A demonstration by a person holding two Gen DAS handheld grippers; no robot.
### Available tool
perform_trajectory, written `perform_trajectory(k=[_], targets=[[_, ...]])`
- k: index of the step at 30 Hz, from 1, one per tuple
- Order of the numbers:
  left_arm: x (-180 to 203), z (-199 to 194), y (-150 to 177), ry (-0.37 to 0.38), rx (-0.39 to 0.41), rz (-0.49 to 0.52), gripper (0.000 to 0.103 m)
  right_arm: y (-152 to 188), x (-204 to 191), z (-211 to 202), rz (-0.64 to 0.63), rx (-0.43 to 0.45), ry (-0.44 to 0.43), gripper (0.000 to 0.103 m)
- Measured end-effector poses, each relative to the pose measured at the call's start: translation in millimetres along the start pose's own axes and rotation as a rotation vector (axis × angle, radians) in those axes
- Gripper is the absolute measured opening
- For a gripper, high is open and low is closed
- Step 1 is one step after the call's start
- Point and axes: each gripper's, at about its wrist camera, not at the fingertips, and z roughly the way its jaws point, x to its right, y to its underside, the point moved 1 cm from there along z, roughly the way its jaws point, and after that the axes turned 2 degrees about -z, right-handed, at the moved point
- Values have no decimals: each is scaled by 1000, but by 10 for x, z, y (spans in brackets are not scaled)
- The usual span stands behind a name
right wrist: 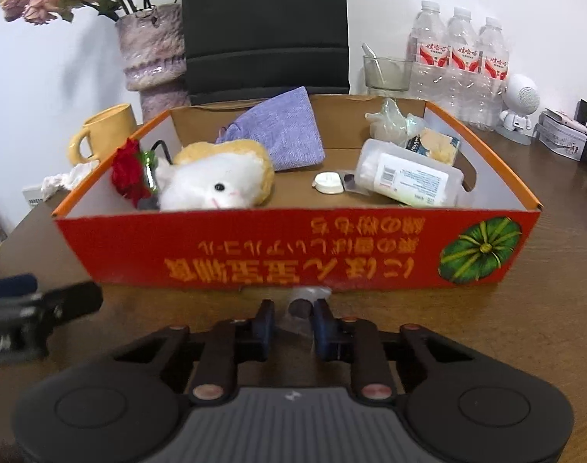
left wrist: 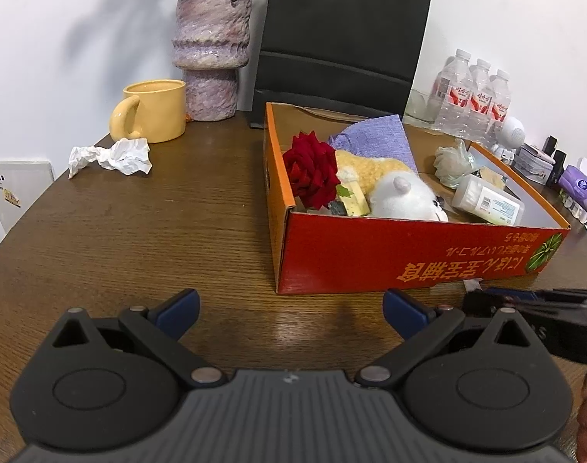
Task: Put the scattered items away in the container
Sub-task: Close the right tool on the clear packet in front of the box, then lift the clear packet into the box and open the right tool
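R tool [right wrist: 292, 322] clenched on small wrapped item [right wrist: 301, 306], low on tabletop [right wrist: 544, 308]; box [right wrist: 293, 254] wall dead ahead, just beyond, so lift over. L tool [left wrist: 291, 308] released, empty.

Box [right wrist: 293, 254] on table [left wrist: 139, 231]. In box: rose [right wrist: 127, 171] at left wall, plush toy [right wrist: 216, 181] beside it, cloth pouch [right wrist: 281, 131] behind, bottle [right wrist: 409, 177] at right. Mug [left wrist: 154, 110] and crumpled tissue [left wrist: 112, 156] left of box; vase [left wrist: 212, 46] behind mug; water bottles [right wrist: 459, 61] behind box, right.
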Motion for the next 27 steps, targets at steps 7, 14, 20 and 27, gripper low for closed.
perform_trajectory(k=[7,14,20,27], targets=[[52,-3,30,1,0,18,103,130,106,-175,9,11,-44,18],[138,-87,55,14,19,34,103,192,201,-368,24,39,-61,18],[278,-439,-49,69,109,36,103,-2,295,-699,19,140,-90,18],[531,-499,-424,61,170,58,103,-581,398,-756,-18,241,-100,18]])
